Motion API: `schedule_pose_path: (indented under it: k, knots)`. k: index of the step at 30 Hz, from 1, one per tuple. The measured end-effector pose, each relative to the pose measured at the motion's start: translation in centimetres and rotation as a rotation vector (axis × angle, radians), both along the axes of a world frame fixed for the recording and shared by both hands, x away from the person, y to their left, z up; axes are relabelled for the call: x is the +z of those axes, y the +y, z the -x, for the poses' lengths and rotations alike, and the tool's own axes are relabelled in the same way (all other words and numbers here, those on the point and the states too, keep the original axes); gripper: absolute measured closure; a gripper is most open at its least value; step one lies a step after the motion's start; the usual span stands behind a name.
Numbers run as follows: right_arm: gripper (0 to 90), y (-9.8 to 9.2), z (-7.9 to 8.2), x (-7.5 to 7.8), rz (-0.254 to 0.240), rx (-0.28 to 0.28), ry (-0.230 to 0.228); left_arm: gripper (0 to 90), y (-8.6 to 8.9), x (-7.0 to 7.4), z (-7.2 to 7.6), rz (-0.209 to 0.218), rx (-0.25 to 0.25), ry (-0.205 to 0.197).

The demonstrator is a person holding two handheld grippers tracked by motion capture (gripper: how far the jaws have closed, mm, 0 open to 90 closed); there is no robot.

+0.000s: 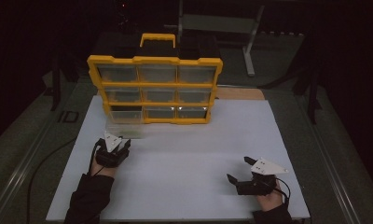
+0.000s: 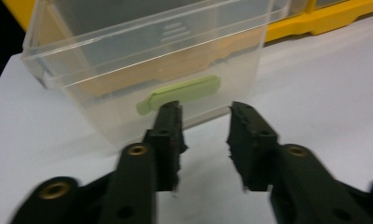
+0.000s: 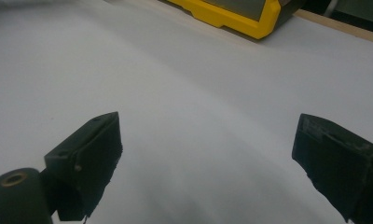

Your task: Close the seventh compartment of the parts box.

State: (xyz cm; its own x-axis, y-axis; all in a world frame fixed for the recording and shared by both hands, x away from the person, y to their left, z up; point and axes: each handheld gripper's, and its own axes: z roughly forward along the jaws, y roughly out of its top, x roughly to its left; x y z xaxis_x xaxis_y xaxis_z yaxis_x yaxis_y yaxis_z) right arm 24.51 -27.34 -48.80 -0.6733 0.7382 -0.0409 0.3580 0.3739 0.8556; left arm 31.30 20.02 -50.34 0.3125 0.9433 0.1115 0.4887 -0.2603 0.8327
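- The clear plastic drawer [image 2: 147, 70] is what I'm working on: it sits pulled out of the yellow organizer [image 1: 154, 88], resting on the white bench [image 1: 184, 158] just in front of the cabinet's bottom-left slot.
- Inside it I can see one pale green flat piece [image 2: 180, 93] lying near the front wall (seen through the plastic, so its exact shape is blurred).
- My left hand-held gripper [image 2: 205, 135] is right at the drawer's front wall. Its jaws are partly closed with a bare gap between them; one tip looks to be against the wall, though I cannot tell if it truly touches. Nothing is pinched.
- In the high view the same left hand-held gripper [image 1: 113, 150] sits just below the drawer, with my sleeved forearm [image 1: 89, 198] behind it.
- My right hand-held gripper [image 1: 240, 175] rests well apart from all this, near the bench's front right corner; its jaws are spread wide over bare white surface, holding nothing.
- The organizer stands upright at the back of the bench, three rows of three drawers, a yellow carry handle [image 1: 157, 39] on top.
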Motion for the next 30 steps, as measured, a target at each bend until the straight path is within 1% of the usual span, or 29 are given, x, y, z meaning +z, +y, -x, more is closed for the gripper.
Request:
schedule_pose_path:
  k: [4, 7, 9, 16, 20, 25, 29, 30]
  knots:
    - [8.4, 0.0, 0.0, 0.0, 0.001, 0.000, 0.001, 77.4, 0.1, -0.2, -0.3, -0.007, 0.008, 0.011]
    - [8.4, 0.0, 0.0, 0.0, 0.001, -0.001, 0.002, 84.0, 0.1, -0.2, -0.4, -0.026, 0.010, 0.017]
    - [8.3, 0.0, 0.0, 0.0, -0.001, 0.000, 0.002, 88.1, 0.2, -0.2, -0.5, -0.032, 0.021, 0.023]
    - [8.4, 0.0, 0.0, 0.0, 0.001, -0.002, 0.003, 90.0, 0.1, -0.1, -0.8, -0.057, 0.029, 0.000]
    - [8.3, 0.0, -0.1, -0.1, 0.003, 0.000, 0.001, 90.0, 0.1, 0.0, -1.2, -0.063, 0.025, 0.004]
    - [8.4, -0.1, -0.1, 0.0, 0.000, -0.003, 0.001, 90.0, 0.1, 0.0, -1.7, -0.053, 0.028, 0.007]
    - [8.4, -0.2, -0.1, -0.1, -0.005, 0.000, 0.002, 90.0, 0.0, 0.1, -2.0, -0.070, 0.025, 0.006]
    - [8.4, -0.2, -0.1, -0.1, -0.005, 0.000, 0.001, 90.0, 0.0, 0.1, -2.1, -0.079, 0.026, 0.004]
